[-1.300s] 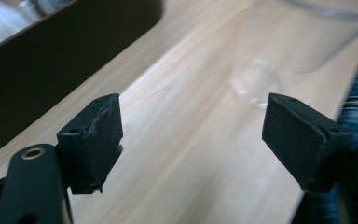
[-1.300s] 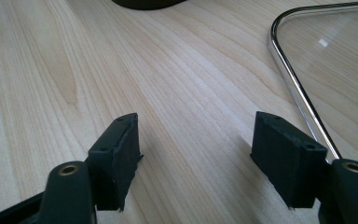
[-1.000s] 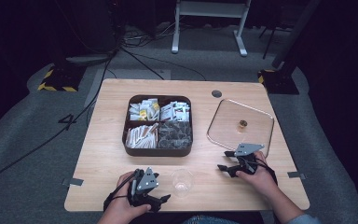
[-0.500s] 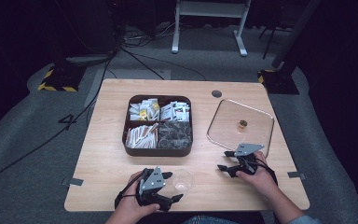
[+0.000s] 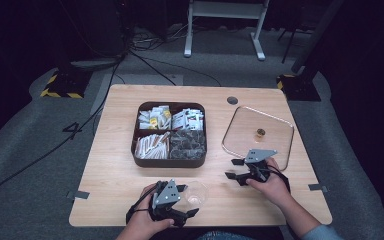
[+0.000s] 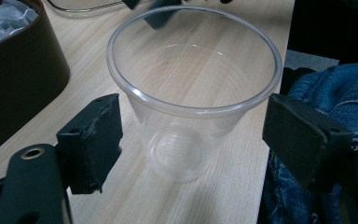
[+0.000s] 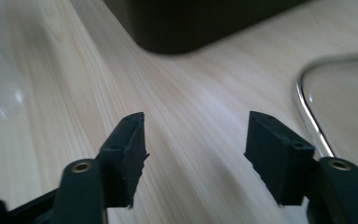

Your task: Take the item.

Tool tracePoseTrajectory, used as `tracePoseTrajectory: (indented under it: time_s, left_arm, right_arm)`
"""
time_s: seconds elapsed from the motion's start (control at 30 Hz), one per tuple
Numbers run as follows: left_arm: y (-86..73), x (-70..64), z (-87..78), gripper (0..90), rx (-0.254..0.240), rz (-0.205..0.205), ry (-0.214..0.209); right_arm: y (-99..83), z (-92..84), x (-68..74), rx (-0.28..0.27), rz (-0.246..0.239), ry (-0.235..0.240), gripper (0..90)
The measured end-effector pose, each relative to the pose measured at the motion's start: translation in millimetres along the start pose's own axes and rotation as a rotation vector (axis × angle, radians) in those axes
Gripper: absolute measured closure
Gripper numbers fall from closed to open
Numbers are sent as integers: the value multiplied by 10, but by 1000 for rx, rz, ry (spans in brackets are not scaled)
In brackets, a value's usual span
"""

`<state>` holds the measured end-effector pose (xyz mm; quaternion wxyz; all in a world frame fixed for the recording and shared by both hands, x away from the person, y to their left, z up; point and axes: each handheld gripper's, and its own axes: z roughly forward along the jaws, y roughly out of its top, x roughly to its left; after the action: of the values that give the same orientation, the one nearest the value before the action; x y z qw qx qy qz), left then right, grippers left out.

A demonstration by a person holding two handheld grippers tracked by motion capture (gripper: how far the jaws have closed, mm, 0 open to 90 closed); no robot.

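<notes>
A clear plastic cup stands upright and empty near the table's front edge. My left gripper is open with its jaws on either side of the cup; the pads sit close to the wall without squeezing it. My right gripper hovers low over bare wood between the cup and the glass lid, pointing left. It is open, its jaws have just been closing, and nothing is between them. The cup shows as a blur at the left of the right gripper view.
A dark brown tray with four compartments of packets and sachets stands mid-table. The square glass lid with a metal rim and a small knob lies flat at the right. Blue jeans show past the table's edge.
My left gripper has slid right, bringing its jaws around the cup. My right gripper has shifted a little left and up, and its jaws stand narrower.
</notes>
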<state>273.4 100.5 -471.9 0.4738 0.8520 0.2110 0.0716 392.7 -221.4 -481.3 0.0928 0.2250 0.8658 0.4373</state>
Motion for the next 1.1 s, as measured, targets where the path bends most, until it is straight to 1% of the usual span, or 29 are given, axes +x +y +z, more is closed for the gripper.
tracePoseTrajectory:
  time_s: [0.03, 0.07, 0.13, 0.27, 0.3, 0.33, 0.37, 0.43, 0.5, 0.53, 0.57, 0.6, 0.63, 0.67, 0.73, 0.87, 0.93, 1.0, 1.03, 1.07, 1.1]
  left_arm:
    - [-2, 1, -1, 205, 1, 0, -1]
    - [-4, 3, -3, 205, 3, -1, -1]
    - [-9, 9, -7, 205, 2, -5, 3]
    - [-19, 19, -14, 205, 0, -10, 4]
    - [-22, 20, -14, 205, 2, -11, 8]
    - [-24, 21, -14, 205, 1, -11, 10]
    - [-25, 22, -16, 205, 0, -12, 9]
    - [-27, 24, -20, 203, -6, -17, 10]
    - [-36, 25, -18, 188, -6, -36, 7]
    - [-40, 28, -16, 182, -8, -39, 6]
    - [-42, 30, -17, 172, -18, -52, 6]
    - [-42, 30, -17, 169, -18, -52, 6]
    - [-41, 34, -26, 168, -32, -63, 9]
    - [-41, 34, -26, 166, -32, -63, 9]
    - [-41, 38, -32, 163, -41, -73, 14]
    - [-49, 45, -40, 161, -32, -70, 19]
    - [-50, 47, -42, 161, -30, -67, 19]
    - [-52, 47, -43, 161, -29, -65, 18]
    - [-53, 47, -42, 160, -28, -64, 19]
    - [-55, 46, -42, 160, -27, -62, 20]
    - [-59, 45, -44, 160, -22, -57, 22]
  right_arm:
    - [153, 34, 16, -30, -10, 13, 446]
    - [153, 34, 16, -30, -10, 13, 446]
    - [319, 80, 26, -56, -16, 29, 495]
    - [577, 180, 42, -86, -21, 62, 520]
    - [641, 212, 43, -88, -29, 60, 521]
    - [749, 281, 43, -86, -42, 62, 533]
    - [749, 281, 43, -86, -42, 62, 533]
    - [834, 349, 34, -84, -47, 61, 537]
    - [900, 419, 26, -85, -40, 65, 546]
    - [925, 452, 20, -84, -36, 68, 556]
    - [963, 522, 19, -84, -25, 75, 575]
    - [963, 522, 19, -84, -25, 75, 575]
    - [997, 593, 30, -84, -20, 74, 590]
    - [997, 593, 30, -84, -20, 74, 590]
    - [1030, 667, 45, -87, -22, 70, 600]
    - [1083, 824, 52, -80, -19, 59, 607]
    - [1103, 934, 35, -61, -27, 36, 619]
    - [1106, 965, 26, -55, -27, 27, 629]
    - [1110, 1017, 4, -44, -23, 21, 679]
    - [1110, 1017, 4, -44, -23, 21, 679]
    - [1114, 1050, -10, -35, -23, 28, 766]
